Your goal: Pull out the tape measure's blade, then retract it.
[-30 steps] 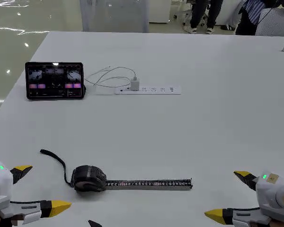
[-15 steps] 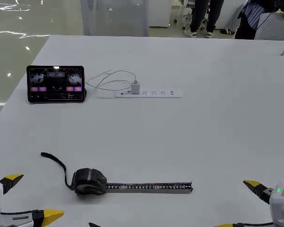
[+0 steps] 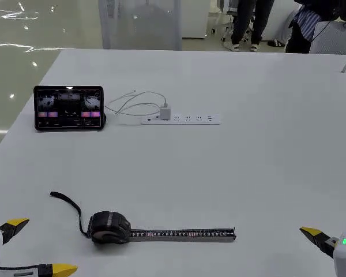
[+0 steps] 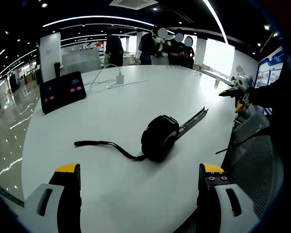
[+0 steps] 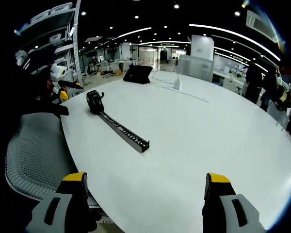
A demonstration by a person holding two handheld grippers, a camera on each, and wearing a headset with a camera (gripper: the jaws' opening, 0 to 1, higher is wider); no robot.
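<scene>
A black tape measure [image 3: 109, 225] lies on the white table [image 3: 230, 167] near its front edge. Its blade [image 3: 184, 234] is drawn out to the right and lies flat, and its black strap [image 3: 66, 202] curls off to the left. My left gripper [image 3: 40, 246] is open at the bottom left, apart from the case. My right gripper [image 3: 334, 248] is at the bottom right, well clear of the blade's tip. In the left gripper view the case [image 4: 159, 137] sits ahead of the open left gripper [image 4: 139, 170]. In the right gripper view the blade [image 5: 123, 130] lies ahead of the open right gripper [image 5: 145, 178].
A tablet [image 3: 68, 108] stands at the back left, with a white power strip [image 3: 181, 119] and a charger with its cable beside it. A mesh chair [image 5: 34, 150] sits at the table's near edge. People stand beyond the far edge.
Both grippers have drawn back and lower, away from the tape measure. The head camera has tilted a little. The tape measure and its drawn-out blade lie unchanged.
</scene>
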